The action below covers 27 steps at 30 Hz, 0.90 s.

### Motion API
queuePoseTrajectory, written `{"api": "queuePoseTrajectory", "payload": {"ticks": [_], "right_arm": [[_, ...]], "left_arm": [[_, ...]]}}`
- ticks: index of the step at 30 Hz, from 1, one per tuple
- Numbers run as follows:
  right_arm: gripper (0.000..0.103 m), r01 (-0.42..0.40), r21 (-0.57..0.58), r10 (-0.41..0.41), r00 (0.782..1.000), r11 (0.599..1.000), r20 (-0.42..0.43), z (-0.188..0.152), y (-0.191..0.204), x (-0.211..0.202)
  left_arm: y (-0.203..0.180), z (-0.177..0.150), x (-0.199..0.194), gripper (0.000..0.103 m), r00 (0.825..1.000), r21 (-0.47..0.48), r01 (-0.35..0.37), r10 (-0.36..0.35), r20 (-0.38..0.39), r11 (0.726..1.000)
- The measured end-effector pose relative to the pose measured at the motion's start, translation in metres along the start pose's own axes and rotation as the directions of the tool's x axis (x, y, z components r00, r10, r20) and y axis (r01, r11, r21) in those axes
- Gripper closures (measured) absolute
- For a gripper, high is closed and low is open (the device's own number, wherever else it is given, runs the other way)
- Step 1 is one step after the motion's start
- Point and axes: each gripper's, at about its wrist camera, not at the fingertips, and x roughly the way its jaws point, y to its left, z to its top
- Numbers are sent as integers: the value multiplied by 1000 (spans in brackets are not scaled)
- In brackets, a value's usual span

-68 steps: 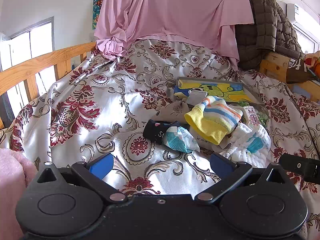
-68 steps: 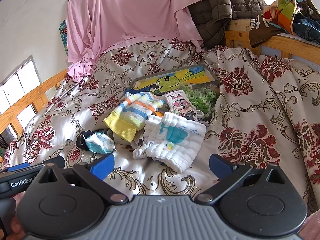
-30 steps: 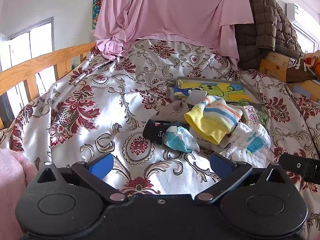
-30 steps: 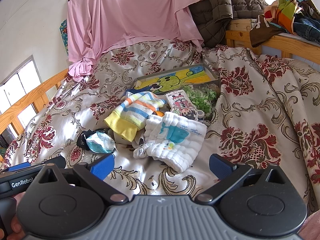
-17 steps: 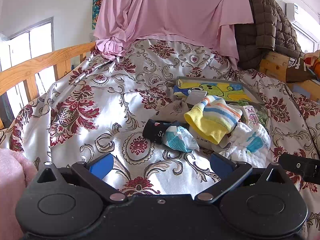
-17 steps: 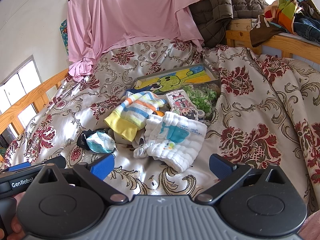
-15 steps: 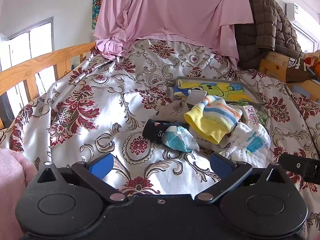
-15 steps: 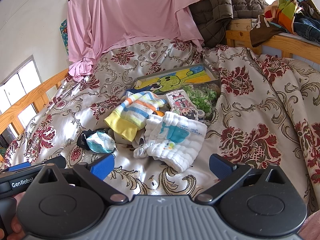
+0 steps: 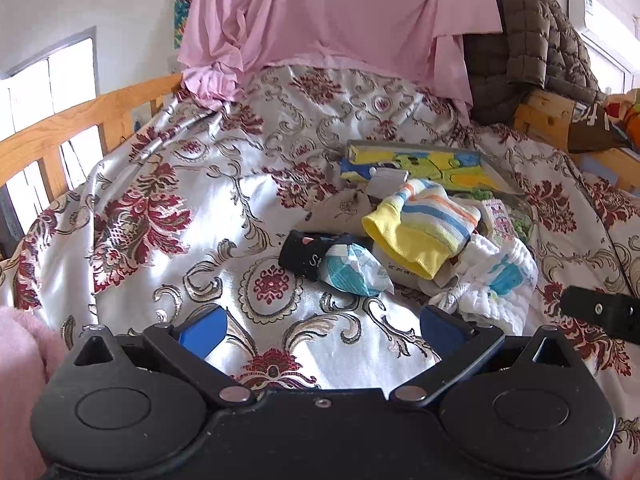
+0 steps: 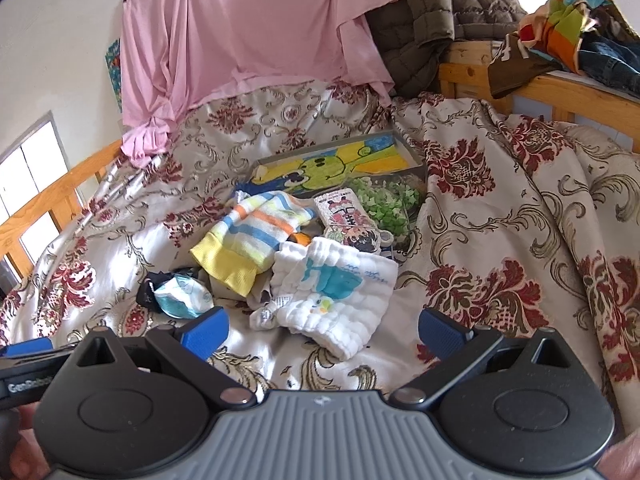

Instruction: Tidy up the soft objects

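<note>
A small heap of soft items lies mid-bed on the floral bedspread (image 9: 168,200). It holds a striped yellow-cuffed hat (image 9: 420,228) (image 10: 248,240), a white quilted cloth with a teal print (image 9: 496,280) (image 10: 336,288), a black sock (image 9: 304,254) (image 10: 146,290) and a teal-and-white wrapped pack (image 9: 352,270) (image 10: 182,294). My left gripper (image 9: 322,328) hovers open just short of the black sock and the pack, holding nothing. My right gripper (image 10: 322,330) stands open in front of the white cloth, also holding nothing.
Behind the heap lies a shallow grey tray with a yellow cartoon picture (image 10: 340,164), a bag of green bits (image 10: 384,200) and printed cards (image 10: 344,210). Pink cloth (image 10: 256,28) and a brown quilted jacket (image 9: 532,44) hang at the back. Wooden rails (image 9: 80,120) edge the bed.
</note>
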Motion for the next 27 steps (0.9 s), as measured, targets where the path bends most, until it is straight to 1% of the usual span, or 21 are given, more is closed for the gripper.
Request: {"api": "queuePoseTrajectory", "payload": {"ticks": [4, 8, 10, 12, 15, 17, 20, 23, 24, 26, 27], "right_arm": [[0, -30, -64, 27, 999, 997, -44, 13, 0, 17], [0, -16, -161, 6, 998, 987, -66, 23, 1, 40], [0, -22, -199, 6, 997, 980, -80, 25, 1, 55], [0, -41, -214, 20, 995, 976, -99, 25, 0, 67], [0, -65, -259, 35, 992, 964, -121, 23, 2, 82], [0, -80, -286, 43, 990, 955, -134, 21, 4, 91], [0, -78, -303, 32, 987, 950, -155, 19, 4, 102], [0, -81, -295, 28, 983, 952, -180, 20, 2, 114], [0, -80, -291, 25, 982, 953, -187, 20, 1, 117], [0, -79, -283, 23, 980, 956, -196, 20, 0, 121], [0, -82, -277, 26, 979, 957, -202, 20, -1, 122]], "left_arm": [[1, 13, 6, 1, 999, 42, 21, -20, -38, 999], [3, 30, 18, 1, 994, 96, 83, -75, -79, 992], [2, 40, 26, 1, 990, 141, 116, -103, -97, 983], [-1, 47, 37, 1, 988, 190, 129, -110, -106, 973], [-1, 57, 60, 1, 983, 224, 152, -124, -135, 963], [3, 62, 74, 1, 977, 219, 172, -139, -160, 960], [12, 68, 95, 1, 964, 183, 203, -163, -210, 962], [15, 67, 112, 1, 955, 165, 207, -162, -247, 964], [15, 65, 119, 1, 945, 148, 219, -173, -276, 964], [15, 63, 127, 2, 932, 121, 242, -196, -306, 963], [16, 63, 130, 2, 931, 113, 243, -199, -306, 963]]}}
